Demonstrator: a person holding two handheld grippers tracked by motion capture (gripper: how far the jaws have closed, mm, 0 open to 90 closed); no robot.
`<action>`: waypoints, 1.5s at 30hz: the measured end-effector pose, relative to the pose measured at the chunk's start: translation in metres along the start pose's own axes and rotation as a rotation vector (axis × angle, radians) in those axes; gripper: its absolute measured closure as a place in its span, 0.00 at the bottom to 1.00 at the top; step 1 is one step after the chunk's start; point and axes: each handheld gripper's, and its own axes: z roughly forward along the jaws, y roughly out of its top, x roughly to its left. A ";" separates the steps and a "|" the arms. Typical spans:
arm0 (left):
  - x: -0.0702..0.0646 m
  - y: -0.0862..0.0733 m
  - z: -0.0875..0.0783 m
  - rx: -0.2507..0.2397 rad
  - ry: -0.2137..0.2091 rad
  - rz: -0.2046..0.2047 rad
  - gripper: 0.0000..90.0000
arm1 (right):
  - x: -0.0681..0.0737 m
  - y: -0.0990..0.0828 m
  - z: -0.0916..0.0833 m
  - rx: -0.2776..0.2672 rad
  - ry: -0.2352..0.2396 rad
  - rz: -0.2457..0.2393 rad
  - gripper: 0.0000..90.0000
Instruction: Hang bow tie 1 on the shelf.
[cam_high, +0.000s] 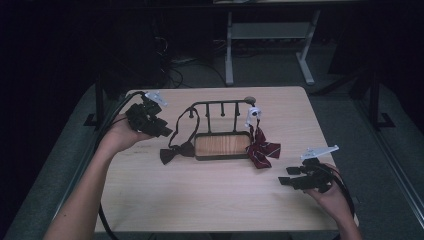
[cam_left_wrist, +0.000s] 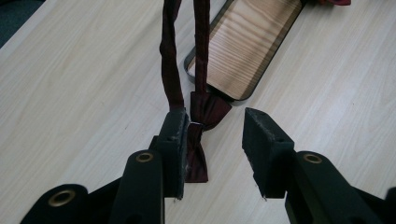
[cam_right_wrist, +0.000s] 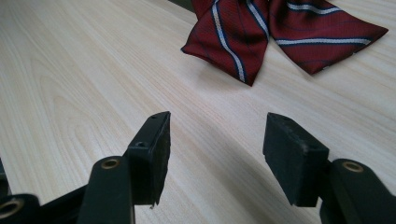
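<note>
Left gripper view: left claw (cam_left_wrist: 212, 135) half open over dark maroon fabric bow tie (cam_left_wrist: 198, 135) on pale wood counter (cam_left_wrist: 70, 93), tie touching one pad. Right claw (cam_right_wrist: 215, 140) wide, striped red bow tie (cam_right_wrist: 280, 32) beyond.

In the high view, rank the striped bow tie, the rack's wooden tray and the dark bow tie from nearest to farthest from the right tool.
From the right tool:
1. Striped bow tie, just up and left, by the tray's right end.
2. Wooden tray, at the table's middle.
3. Dark bow tie, beyond the tray's left end.
</note>
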 end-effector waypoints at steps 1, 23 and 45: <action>0.000 -0.001 0.000 -0.001 -0.001 -0.004 0.67 | 0.000 0.000 0.000 0.000 -0.001 -0.002 0.46; -0.005 -0.027 0.008 -0.009 -0.005 -0.029 0.62 | -0.002 -0.001 0.000 0.001 -0.016 0.004 0.46; -0.016 -0.050 0.017 -0.015 -0.007 -0.044 0.56 | -0.002 -0.002 -0.002 0.001 -0.018 0.011 0.46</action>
